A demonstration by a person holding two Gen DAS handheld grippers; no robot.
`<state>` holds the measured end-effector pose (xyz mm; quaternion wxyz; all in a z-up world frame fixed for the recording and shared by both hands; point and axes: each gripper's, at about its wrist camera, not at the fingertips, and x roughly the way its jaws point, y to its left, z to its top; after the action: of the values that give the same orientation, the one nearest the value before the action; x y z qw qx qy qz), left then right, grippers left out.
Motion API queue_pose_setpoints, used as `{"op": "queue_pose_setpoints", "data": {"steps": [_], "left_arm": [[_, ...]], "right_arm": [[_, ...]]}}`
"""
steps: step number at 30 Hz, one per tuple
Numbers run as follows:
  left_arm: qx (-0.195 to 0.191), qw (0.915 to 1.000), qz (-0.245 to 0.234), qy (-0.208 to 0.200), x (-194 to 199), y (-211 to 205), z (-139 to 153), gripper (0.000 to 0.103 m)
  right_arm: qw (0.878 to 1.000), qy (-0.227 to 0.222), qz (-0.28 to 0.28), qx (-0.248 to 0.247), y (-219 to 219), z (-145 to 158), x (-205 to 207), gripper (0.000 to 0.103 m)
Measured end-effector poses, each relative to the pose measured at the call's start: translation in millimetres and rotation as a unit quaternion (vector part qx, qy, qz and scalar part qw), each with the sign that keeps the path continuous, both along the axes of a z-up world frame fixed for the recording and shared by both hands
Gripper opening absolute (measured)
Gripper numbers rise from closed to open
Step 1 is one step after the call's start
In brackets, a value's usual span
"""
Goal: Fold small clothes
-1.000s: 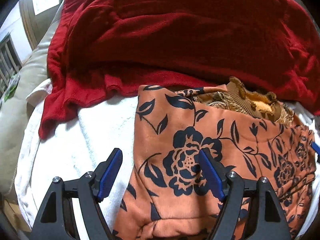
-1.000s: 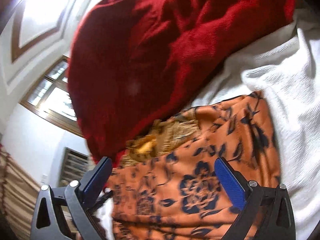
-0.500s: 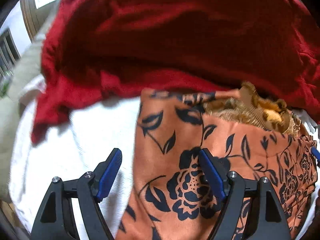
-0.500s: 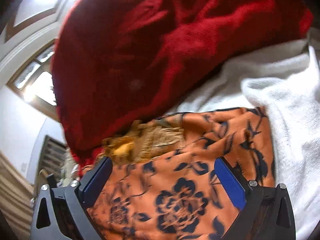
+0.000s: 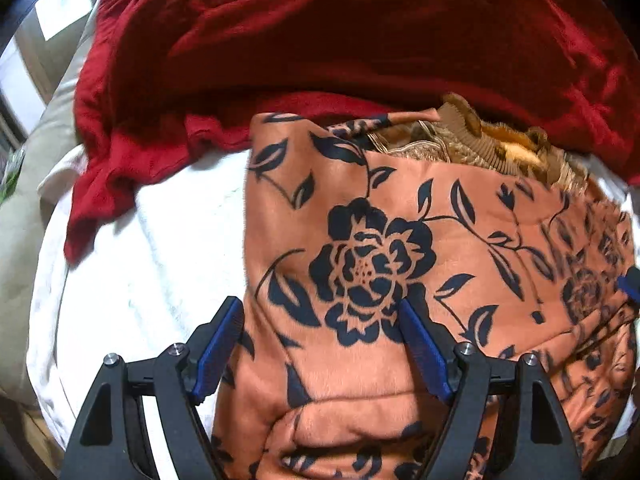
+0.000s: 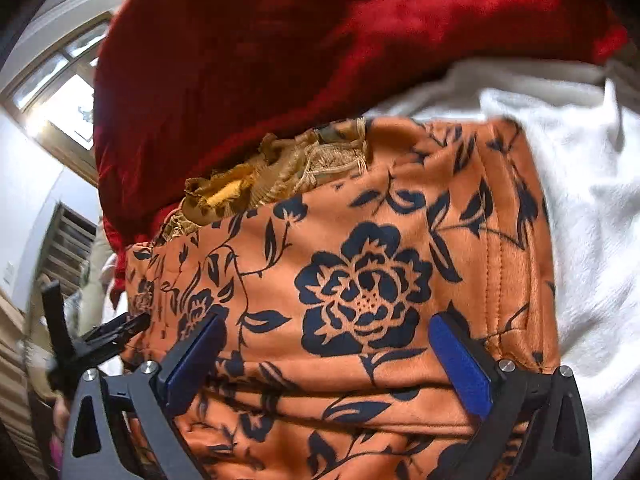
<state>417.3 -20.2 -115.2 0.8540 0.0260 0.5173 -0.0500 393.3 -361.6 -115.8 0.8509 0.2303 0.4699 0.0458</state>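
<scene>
The orange garment (image 5: 400, 240), printed with dark blue flowers and leaves, lies spread on a white towel (image 5: 160, 264) that covers the surface beneath. A fold runs across its near part, where the cloth is doubled over itself. At its far edge a bunched brown and gold ruffled piece (image 5: 480, 144) shows, tucked against a heaped red blanket (image 5: 320, 40) that fills the far side of both views. At the far left of the left wrist view a beige cushion (image 5: 48, 128) borders the towel.

The left claw (image 5: 320, 332) hangs released over the garment's left edge, its blue pads well apart: the left pad is over the towel just beside the hem, the right pad over the big flower. Nothing is pinched between them.

The right claw (image 6: 324, 348) is likewise released, both blue pads spread wide over the printed cloth (whether the tips touch the cloth I cannot tell), with the large flower between them. In this view the left claw (image 6: 108, 336) shows at the left edge, beside the garment's left hem. A window (image 6: 60, 92) is at the far left.
</scene>
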Motion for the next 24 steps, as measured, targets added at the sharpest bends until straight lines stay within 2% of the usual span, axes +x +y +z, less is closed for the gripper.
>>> {"op": "queue_pose_setpoints", "data": {"steps": [2,3,5,7,9,10,11,13,14,16,17,18,19,21,23,24], "left_arm": [[-0.007,0.9991,-0.001,-0.041,-12,9,21,0.080],[-0.008,0.9977,-0.002,-0.067,-22,13,34,0.080],[-0.017,0.9951,-0.001,-0.097,-40,22,52,0.080],[-0.039,0.9908,0.009,-0.129,-64,37,70,0.080],[-0.055,0.9830,0.027,-0.173,-91,54,89,0.080],[-0.055,0.9791,0.037,-0.192,-102,56,96,0.080],[-0.050,0.9736,0.048,-0.218,-117,59,105,0.081],[-0.036,0.9631,0.058,-0.261,-153,66,111,0.084],[-0.027,0.9574,0.062,-0.281,-173,68,110,0.087],[0.001,0.9471,0.068,-0.313,-203,72,99,0.097],[0.016,0.9419,0.067,-0.329,-219,71,91,0.103],[0.028,0.9386,0.069,-0.337,-232,70,80,0.103],[0.032,0.9420,0.067,-0.327,-241,69,71,0.103],[0.011,0.9651,0.034,-0.259,-245,68,48,0.103],[-0.025,0.9803,0.028,-0.194,-243,74,26,0.103],[-0.041,0.9858,0.039,-0.158,-241,79,12,0.103]], "right_arm": [[0.999,-0.033,-0.004,0.019,1,22,-13,0.103],[0.997,-0.069,-0.010,0.011,1,41,-26,0.103],[0.988,-0.150,-0.018,-0.036,5,81,-57,0.103],[0.969,-0.230,-0.028,-0.083,13,114,-93,0.103],[0.938,-0.318,-0.044,-0.128,18,143,-143,0.103],[0.926,-0.346,-0.053,-0.140,20,152,-160,0.103],[0.908,-0.382,-0.077,-0.154,20,156,-188,0.103],[0.891,-0.413,-0.120,-0.146,15,153,-229,0.103],[0.896,-0.404,-0.124,-0.135,8,150,-241,0.103],[0.917,-0.364,-0.116,-0.118,-1,140,-253,0.103],[0.930,-0.328,-0.119,-0.114,-7,128,-260,0.103],[0.939,-0.301,-0.119,-0.114,-10,119,-264,0.103],[0.953,-0.258,-0.107,-0.114,-13,105,-266,0.103],[0.973,-0.189,-0.087,-0.100,-18,83,-273,0.103],[0.988,-0.122,-0.076,-0.062,-22,55,-281,0.103],[0.991,-0.104,-0.078,-0.043,-25,45,-286,0.103]]}}
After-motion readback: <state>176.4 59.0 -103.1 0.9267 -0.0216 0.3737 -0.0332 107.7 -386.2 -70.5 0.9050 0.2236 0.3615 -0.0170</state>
